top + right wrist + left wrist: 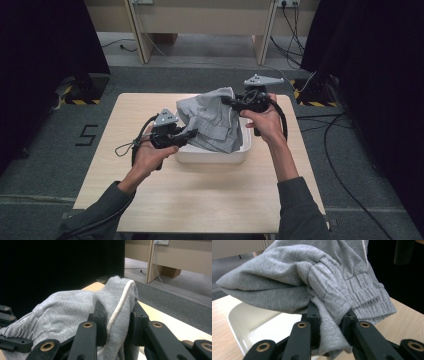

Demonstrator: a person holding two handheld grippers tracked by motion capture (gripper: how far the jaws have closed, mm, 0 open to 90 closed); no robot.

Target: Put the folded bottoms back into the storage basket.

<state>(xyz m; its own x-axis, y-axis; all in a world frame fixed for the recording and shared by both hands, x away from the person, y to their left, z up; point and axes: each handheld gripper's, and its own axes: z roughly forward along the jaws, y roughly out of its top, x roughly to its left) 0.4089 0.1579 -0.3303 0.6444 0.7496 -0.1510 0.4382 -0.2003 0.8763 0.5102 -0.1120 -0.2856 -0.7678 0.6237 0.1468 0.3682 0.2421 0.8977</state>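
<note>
My left gripper and right gripper each clench the grey sweatpants, stretched left-to-right above the white tub.

The high view looks forward and down from above the person's side, far enough back to take in the whole table and the floor past it; the left gripper view rides on the left gripper, looks along its two jaws and sits very close to the grey garment pinched between them, with the white tub just below and beyond the jaws; the right gripper view rides on the right gripper, equally close to the garment's piped edge between its jaws, with desk legs far ahead; all three views share the garment.
</note>
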